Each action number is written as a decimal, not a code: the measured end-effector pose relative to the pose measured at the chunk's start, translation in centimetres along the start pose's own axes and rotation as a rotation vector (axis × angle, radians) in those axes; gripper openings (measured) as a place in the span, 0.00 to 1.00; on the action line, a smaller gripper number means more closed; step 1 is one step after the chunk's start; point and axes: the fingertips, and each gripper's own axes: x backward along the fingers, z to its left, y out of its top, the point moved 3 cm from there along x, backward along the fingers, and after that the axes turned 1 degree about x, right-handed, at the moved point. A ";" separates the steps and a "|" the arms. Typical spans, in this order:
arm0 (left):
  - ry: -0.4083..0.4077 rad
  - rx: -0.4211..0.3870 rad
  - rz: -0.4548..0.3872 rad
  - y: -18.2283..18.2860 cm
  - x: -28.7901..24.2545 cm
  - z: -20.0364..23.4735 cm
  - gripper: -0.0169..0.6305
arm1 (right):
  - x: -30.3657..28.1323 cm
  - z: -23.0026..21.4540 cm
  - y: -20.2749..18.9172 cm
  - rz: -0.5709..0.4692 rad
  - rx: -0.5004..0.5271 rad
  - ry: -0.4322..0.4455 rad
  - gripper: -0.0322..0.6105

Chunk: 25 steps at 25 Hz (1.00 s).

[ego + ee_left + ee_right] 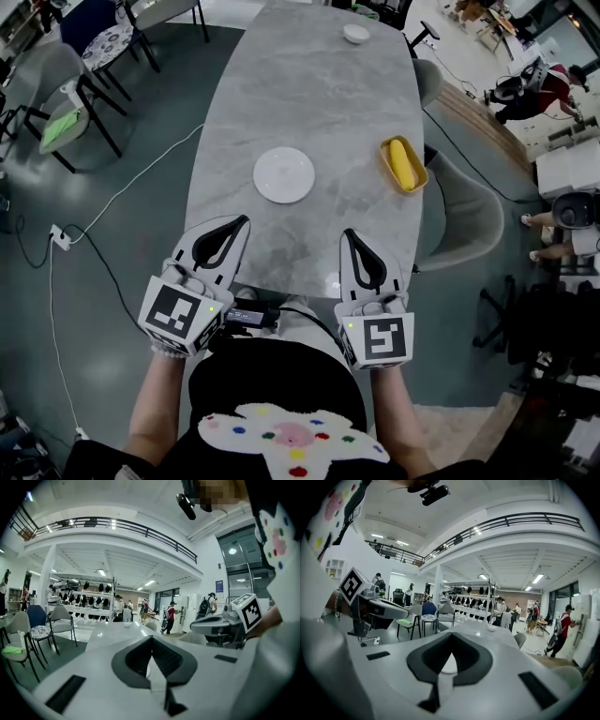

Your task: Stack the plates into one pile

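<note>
**A:** The white plate (284, 174) lies flat in the middle of the grey table (281, 84), with nothing on it.

**B:** And the other pieces?

**A:** There's a yellow dish (403, 165) at the right edge, level with the plate but well apart from it. It holds one long yellow lump, and I can't tell what that is. A small white dish (356, 33) sits at the far end, too small to see into.

**B:** Grippers?

**A:** Both are at the near edge of the table, pointing toward the far end. The left gripper (242, 221) is near and left of the plate, its jaws clenched tip to tip with nothing between them. The right gripper (347, 234) is near and right of the plate, also pressed together and empty. Neither touches the plate.

**B:** Any markings?

**A:** Black-and-white square patterns on the left cube (178, 314) and the right cube (382, 339). The person's black top (281, 380) carries a white patch with coloured dots.

**B:** Around the table?

**A:** A grey chair (469, 211) stands on the right, just beside the yellow dish's edge of the table. Far left, a dark-legged chair (56, 103) has something green on its seat. A white cable (131, 183) trails across the floor on the left to a power strip (61, 236).
</note>
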 end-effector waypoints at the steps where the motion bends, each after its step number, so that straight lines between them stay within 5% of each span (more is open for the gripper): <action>1: -0.002 -0.001 -0.003 0.0 -0.1 0.0 0.04 | 0.0 0.0 0.0 -0.001 0.000 0.001 0.06; 25: -0.005 -0.004 0.036 0.4 -0.5 -0.1 0.04 | -0.7 0.1 1.3 0.006 0.001 0.008 0.05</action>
